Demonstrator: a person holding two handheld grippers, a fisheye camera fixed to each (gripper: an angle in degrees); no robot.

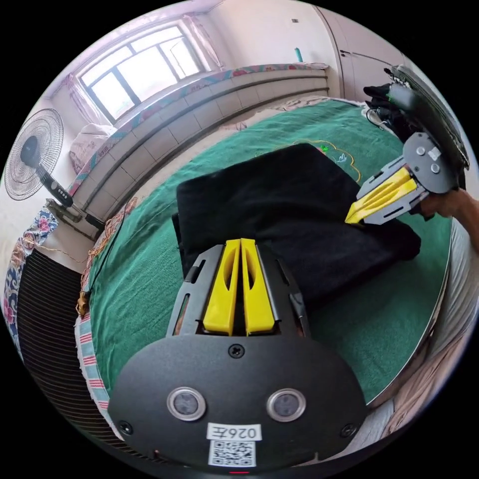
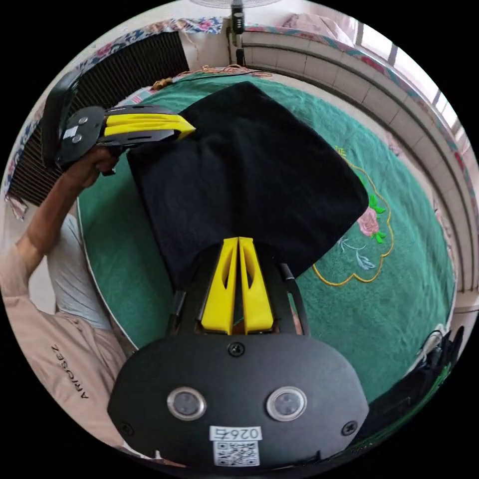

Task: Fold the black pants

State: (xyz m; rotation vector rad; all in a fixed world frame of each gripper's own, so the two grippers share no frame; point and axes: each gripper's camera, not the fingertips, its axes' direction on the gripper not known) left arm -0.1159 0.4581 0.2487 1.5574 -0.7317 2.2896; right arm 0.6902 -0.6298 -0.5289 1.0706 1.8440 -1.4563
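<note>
The black pants (image 1: pixel 294 209) lie folded into a thick, roughly square bundle on the green embroidered cover (image 1: pixel 139 279). My left gripper (image 1: pixel 241 242) is shut, its yellow jaws pinching the bundle's near edge, with cloth bunched around both sides of them. In the right gripper view it shows as the left gripper (image 2: pixel 191 130) at the upper-left corner of the pants (image 2: pixel 249 179), held by a person's hand. My right gripper (image 2: pixel 238 240) is shut on the opposite edge, cloth draping past its jaws. The same right gripper (image 1: pixel 348 220) bites the bundle's right side in the left gripper view.
The green cover (image 2: pixel 399 309) carries a flower embroidery (image 2: pixel 369 224) beside the pants. A standing fan (image 1: pixel 32 154) and a tiled ledge under a window (image 1: pixel 134 70) lie beyond. Dark clothes (image 1: pixel 386 107) are heaped at the cover's far edge. The person's torso (image 2: pixel 65 349) stands close by.
</note>
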